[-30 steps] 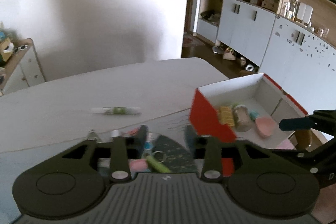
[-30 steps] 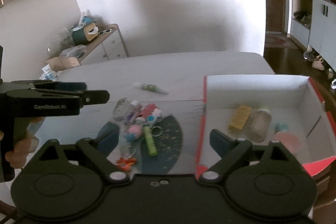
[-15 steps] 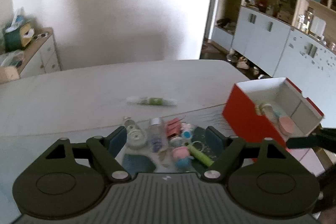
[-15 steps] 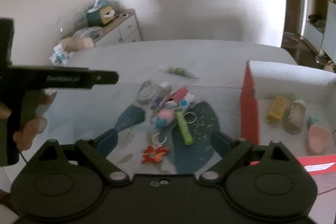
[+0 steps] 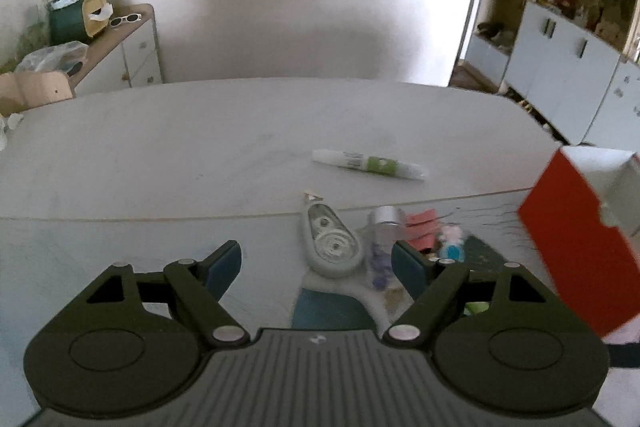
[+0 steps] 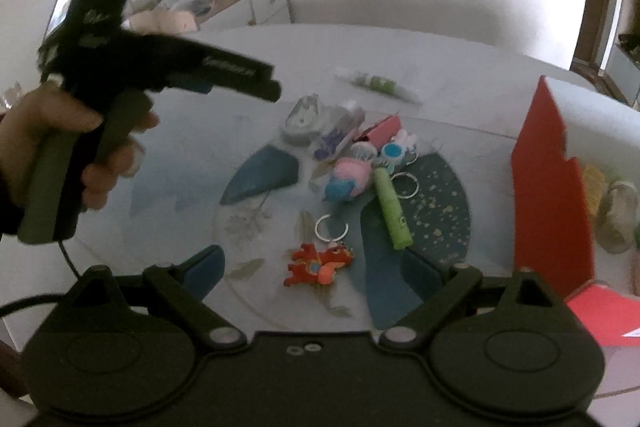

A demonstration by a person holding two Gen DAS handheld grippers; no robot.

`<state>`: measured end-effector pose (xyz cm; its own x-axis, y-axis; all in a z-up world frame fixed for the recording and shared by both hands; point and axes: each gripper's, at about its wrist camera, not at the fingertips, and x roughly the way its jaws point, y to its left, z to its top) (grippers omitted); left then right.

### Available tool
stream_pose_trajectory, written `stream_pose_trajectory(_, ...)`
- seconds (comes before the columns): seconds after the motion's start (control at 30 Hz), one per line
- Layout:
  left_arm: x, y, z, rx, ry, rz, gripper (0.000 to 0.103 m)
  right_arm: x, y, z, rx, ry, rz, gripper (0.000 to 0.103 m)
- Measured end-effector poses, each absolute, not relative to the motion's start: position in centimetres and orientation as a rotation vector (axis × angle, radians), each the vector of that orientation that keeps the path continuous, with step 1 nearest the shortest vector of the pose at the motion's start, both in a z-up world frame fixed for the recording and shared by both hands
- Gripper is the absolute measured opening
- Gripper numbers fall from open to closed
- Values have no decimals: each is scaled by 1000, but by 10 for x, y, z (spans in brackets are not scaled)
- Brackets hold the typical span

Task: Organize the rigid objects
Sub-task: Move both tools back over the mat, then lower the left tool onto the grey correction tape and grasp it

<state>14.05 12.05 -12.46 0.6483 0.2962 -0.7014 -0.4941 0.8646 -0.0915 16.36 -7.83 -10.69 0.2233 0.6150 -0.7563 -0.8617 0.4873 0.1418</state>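
Small items lie piled on a patterned mat on the table: a grey correction-tape dispenser (image 5: 333, 242) (image 6: 303, 117), a small clear bottle (image 5: 383, 231), a pink-and-blue toy (image 6: 347, 177), a green tube (image 6: 392, 207) and an orange keychain figure (image 6: 319, 264). A white-green pen (image 5: 368, 165) lies apart, farther back. A red-and-white box (image 5: 576, 235) (image 6: 550, 195) stands at the right with items inside. My left gripper (image 5: 316, 267) is open just before the dispenser. My right gripper (image 6: 316, 271) is open above the orange keychain. The left gripper also shows in the right wrist view (image 6: 256, 81).
A low cabinet (image 5: 120, 55) with a tissue box and bags stands at the back left by the wall. White cupboards (image 5: 568, 59) line the right side of the room. The table's far edge (image 5: 280, 83) curves in front of the wall.
The left gripper has opened wide and swung left, away from the box toward the dispenser. The right gripper has also shifted left, from the box side to over the pile.
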Motion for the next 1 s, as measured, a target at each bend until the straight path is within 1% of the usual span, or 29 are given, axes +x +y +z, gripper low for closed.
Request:
stream_pose_trajectory(0.27,175,134,-156,-290,794,490,82,165,-65,-128,-386,874,1073,92)
stream_pose_trajectory(0.33,182,135,-161,-295,801,486,82,165,-63,-133,-390,883,1077,89)
stream_pose_trajectory(0.37,186,136,-164,-294,805,487,82,166,-62,-135,-392,889,1081,86)
stream_pose_trajectory(0.63,210,144,-187,-300,848,512,82,170,-53,-146,-416,887,1084,85)
stream_pose_trajectory(0.93,216,146,-194,-326,841,510,82,173,-47,-156,-435,893,1076,83)
stream_pose_trajectory(1.0,218,145,-195,-327,841,509,82,172,-45,-158,-444,895,1079,80)
